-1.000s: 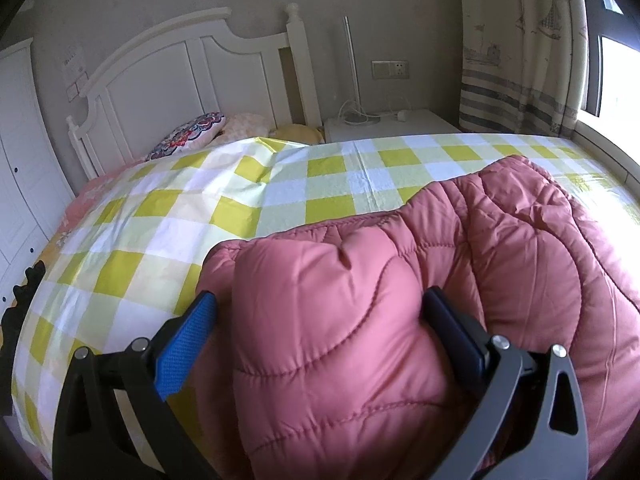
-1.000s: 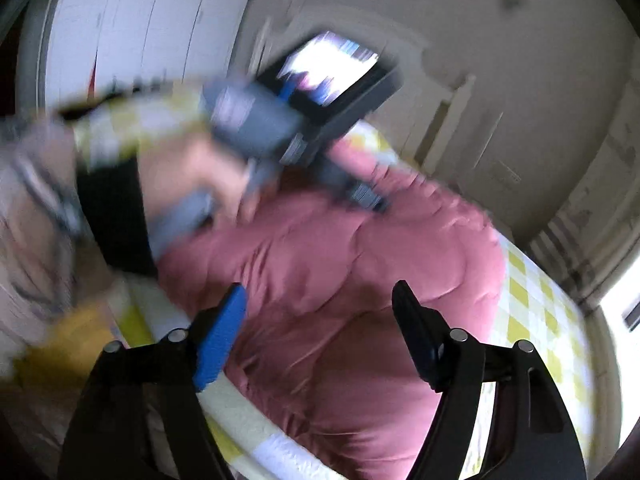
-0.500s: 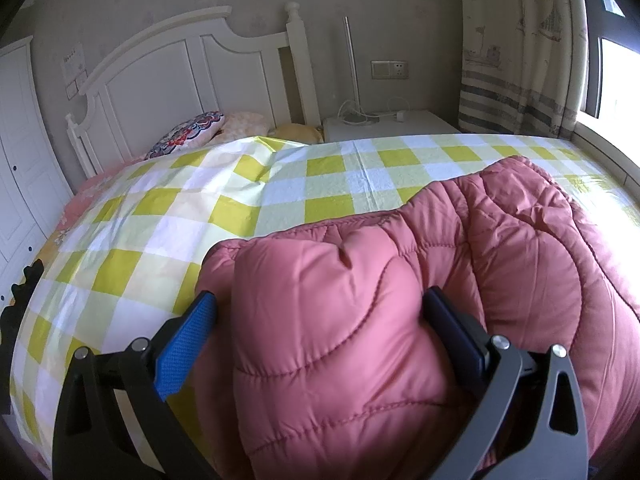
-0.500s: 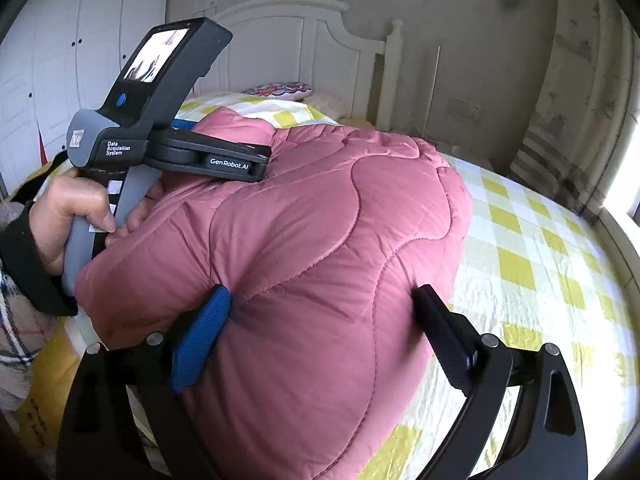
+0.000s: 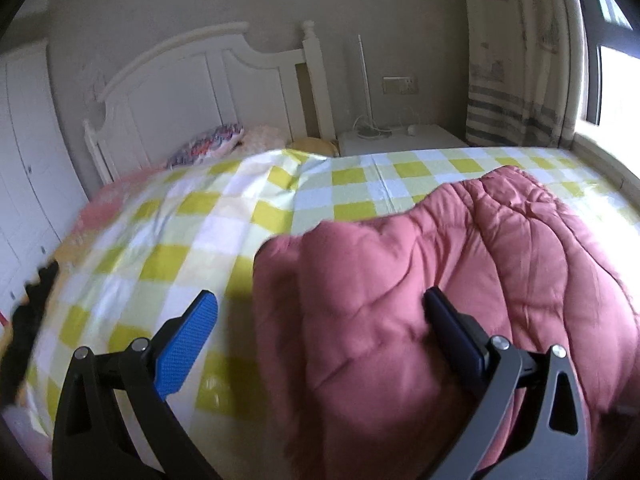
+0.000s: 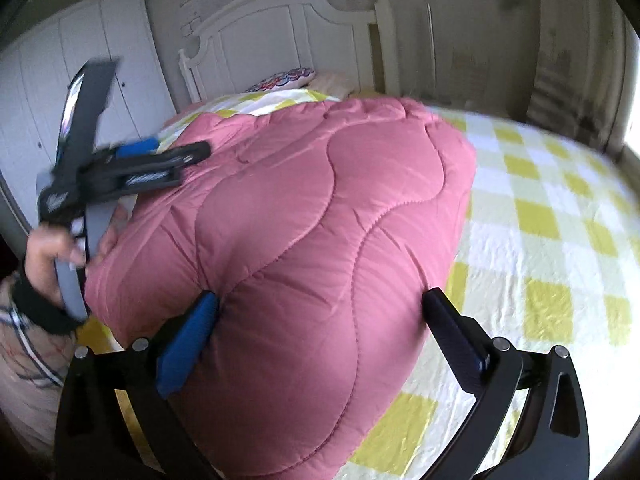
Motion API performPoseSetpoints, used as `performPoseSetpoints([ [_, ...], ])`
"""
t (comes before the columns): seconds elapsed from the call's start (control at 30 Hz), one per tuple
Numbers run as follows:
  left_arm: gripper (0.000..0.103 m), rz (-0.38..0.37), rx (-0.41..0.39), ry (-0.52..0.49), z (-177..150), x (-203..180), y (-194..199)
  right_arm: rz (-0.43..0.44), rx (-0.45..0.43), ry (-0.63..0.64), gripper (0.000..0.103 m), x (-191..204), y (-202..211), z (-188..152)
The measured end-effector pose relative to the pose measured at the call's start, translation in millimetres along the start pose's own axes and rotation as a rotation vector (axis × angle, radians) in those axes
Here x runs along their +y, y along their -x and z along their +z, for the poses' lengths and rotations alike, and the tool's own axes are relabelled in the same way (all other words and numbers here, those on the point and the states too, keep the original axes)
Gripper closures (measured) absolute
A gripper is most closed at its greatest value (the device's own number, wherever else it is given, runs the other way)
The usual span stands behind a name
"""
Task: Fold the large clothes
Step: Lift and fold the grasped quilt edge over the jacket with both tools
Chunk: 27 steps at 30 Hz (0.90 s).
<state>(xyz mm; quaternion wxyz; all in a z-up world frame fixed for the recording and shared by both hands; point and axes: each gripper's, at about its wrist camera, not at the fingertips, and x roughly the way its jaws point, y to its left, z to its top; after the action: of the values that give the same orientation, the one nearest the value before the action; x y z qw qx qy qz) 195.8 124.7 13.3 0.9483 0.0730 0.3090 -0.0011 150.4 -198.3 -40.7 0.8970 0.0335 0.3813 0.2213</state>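
Our big pink coat (image 6: 304, 248) sits in a puffy heap at the near edge of the bed (image 6: 560, 216).

We see the right gripper (image 6: 320, 320) with its jaws opening wide — the coat bulges between them, the blue pad touching it. The left gripper (image 5: 320, 312) is spread wide too, holding nothing, half over the coat's left edge. The coat looks soft, light, a bit slippery — it will spring back up. We think it best to pinch a thin edge or seam, not the fat middle.

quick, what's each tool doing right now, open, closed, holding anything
Left tool: open, holding nothing; pink quilted jacket lies against one finger only.
Right tool: jaws opening, jacket bulging between them.
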Motion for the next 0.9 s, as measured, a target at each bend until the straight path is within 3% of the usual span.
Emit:
performPoseSetpoints([
  [0.07,0.002,-0.068,0.022,0.083,-9,18,4,0.028,0.016,-0.037,0.004,-7,-3,-2],
  [0.17,0.002,-0.240,0.091,0.254,-25,51,-2,0.058,0.045,-0.068,0.004,-15,-4,-2],
  [0.33,0.002,-0.458,0.202,0.415,-41,76,-25,0.168,0.112,-0.207,0.004,-39,-2,-1],
  [0.43,0.002,-0.504,0.222,0.441,-48,76,-34,0.231,0.127,-0.315,0.004,-58,-5,-5],
  [0.67,0.002,-0.636,0.275,0.532,-59,76,-61,0.398,0.179,-0.425,0.004,-60,-34,-20],
  [0.83,0.002,-0.701,0.277,0.539,-65,75,-67,0.393,0.115,-0.362,0.004,-48,-32,-22],
  [0.87,0.006,-0.721,0.278,0.540,-65,73,-68,0.382,0.091,-0.334,0.006,-43,-28,-22],
  [0.9,0.011,-0.748,0.287,0.545,-66,69,-70,0.363,0.066,-0.311,0.016,-41,-27,-20],
])
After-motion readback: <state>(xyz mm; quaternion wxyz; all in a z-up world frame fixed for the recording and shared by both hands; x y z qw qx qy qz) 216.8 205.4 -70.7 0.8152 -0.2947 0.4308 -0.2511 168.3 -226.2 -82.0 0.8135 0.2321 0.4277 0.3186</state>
